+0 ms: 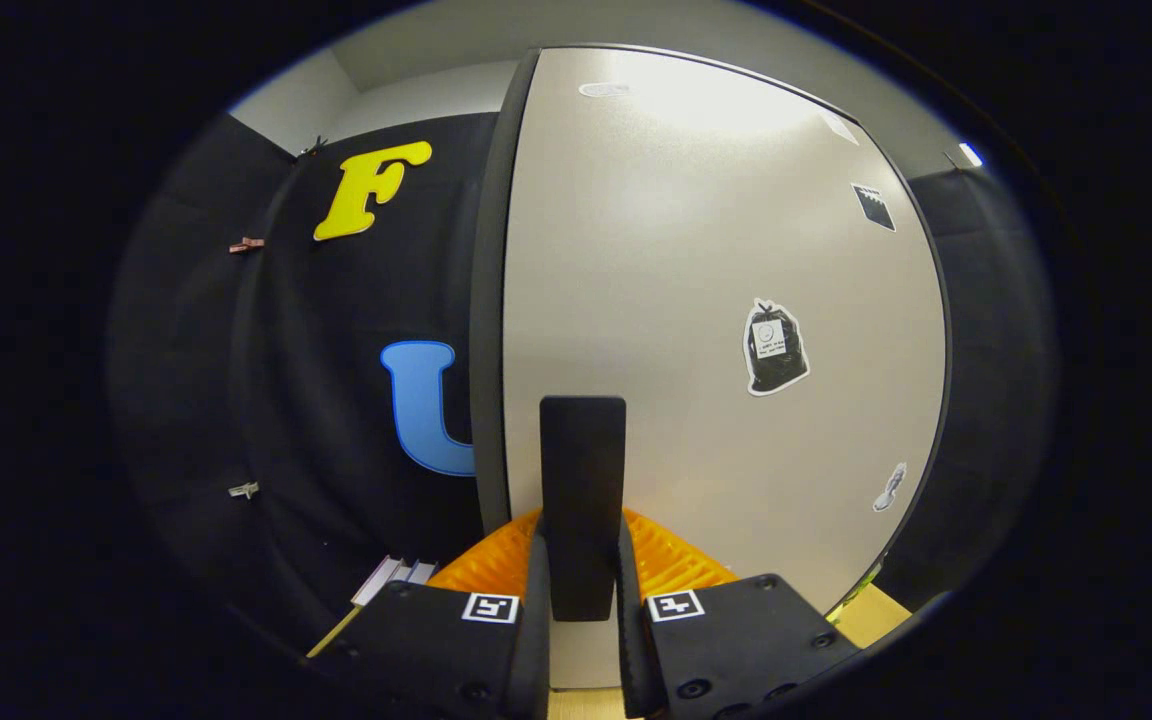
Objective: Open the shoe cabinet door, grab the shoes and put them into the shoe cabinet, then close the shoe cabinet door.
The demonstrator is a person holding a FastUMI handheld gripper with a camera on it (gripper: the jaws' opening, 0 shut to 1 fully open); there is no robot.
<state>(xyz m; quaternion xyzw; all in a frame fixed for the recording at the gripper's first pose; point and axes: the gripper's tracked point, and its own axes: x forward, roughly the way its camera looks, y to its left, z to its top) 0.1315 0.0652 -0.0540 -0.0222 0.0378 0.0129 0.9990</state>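
Gripper (582,580) clenched on the shoe cabinet door's handle (582,500).
The pale door (696,300) carried stickers (774,347) toward three o'clock.

Gripper (582,600) body showing dark, blocky housings.
Square black-and-white markers sitting on each housing top, round screws dotting the faces.

Pale grey cabinet door (696,300) — dark edging, black handle (582,500), black-and-white stickers (774,347)
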